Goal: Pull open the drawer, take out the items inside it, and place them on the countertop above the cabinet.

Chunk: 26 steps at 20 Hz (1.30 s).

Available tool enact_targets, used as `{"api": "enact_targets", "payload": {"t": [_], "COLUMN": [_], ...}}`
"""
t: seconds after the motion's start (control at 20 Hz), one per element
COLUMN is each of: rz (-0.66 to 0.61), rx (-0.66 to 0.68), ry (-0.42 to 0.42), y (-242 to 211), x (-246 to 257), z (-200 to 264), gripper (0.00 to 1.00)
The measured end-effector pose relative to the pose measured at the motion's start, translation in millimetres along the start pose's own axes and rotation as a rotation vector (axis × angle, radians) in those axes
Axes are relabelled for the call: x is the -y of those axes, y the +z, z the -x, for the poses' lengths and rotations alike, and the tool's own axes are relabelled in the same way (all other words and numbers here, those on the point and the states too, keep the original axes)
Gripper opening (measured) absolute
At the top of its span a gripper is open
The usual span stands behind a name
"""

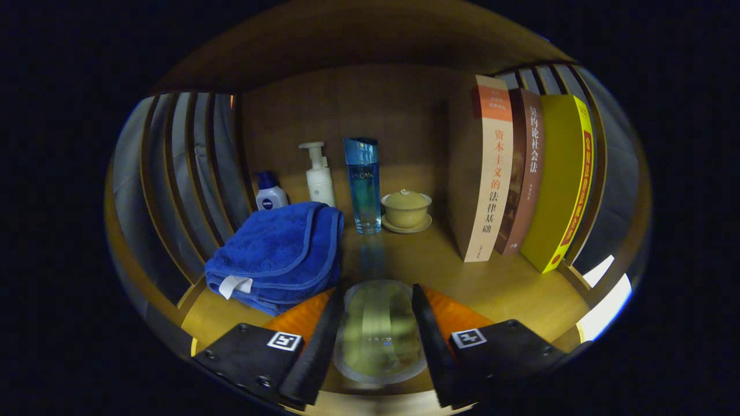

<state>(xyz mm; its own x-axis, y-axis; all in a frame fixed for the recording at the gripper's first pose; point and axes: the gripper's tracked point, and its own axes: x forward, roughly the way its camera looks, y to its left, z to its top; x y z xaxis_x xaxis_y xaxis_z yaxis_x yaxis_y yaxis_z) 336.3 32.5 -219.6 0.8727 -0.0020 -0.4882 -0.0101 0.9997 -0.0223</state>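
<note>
gripper (378, 338) jaws clamp glass cup (378, 332) | held low over bench (491, 283) | likely set-down beside towel (277, 254)

A wooden alcove (370, 104) is seen ahead, closed at the back by a plain brown panel (347, 121) and roofed by a curved wooden board (358, 40) that is left in shadow. The desk (491, 283) below is of pale, warm-toned wood, and a soft sheen is caught along its middle. On either side, the alcove is walled by upright wooden slats, (185, 173) on the left and (598, 162) on the right, with grey cloth glimpsed through the gaps. The light is dim and yellowish throughout. At the near right corner of the desk, two bright white patches (607, 306) are picked out beyond the slats.
</note>
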Motion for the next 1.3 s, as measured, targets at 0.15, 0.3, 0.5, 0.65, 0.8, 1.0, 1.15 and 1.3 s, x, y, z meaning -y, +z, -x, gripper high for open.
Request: {"api": "enact_targets", "payload": {"t": [0.15, 0.3, 0.5, 0.65, 0.8, 1.0, 1.15, 1.3], "rz": [0.043, 0.074, 0.071, 0.06, 0.069, 0.083, 0.092, 0.084], "rx": [0.055, 0.141, 0.274, 0.352, 0.395, 0.445, 0.474, 0.481], "ry": [0.024, 0.04, 0.072, 0.125, 0.158, 0.171, 0.177, 0.174], "y": [21, 46, 78, 100, 111, 116, 102, 72], "x": [-11, -22, -35, -45, -45, -40, -36, -34], "z": [17, 47, 103, 150, 190, 239, 273, 297], "gripper": [0.98, 0.98, 0.98, 0.98, 0.98, 0.98, 0.98, 0.98]}}
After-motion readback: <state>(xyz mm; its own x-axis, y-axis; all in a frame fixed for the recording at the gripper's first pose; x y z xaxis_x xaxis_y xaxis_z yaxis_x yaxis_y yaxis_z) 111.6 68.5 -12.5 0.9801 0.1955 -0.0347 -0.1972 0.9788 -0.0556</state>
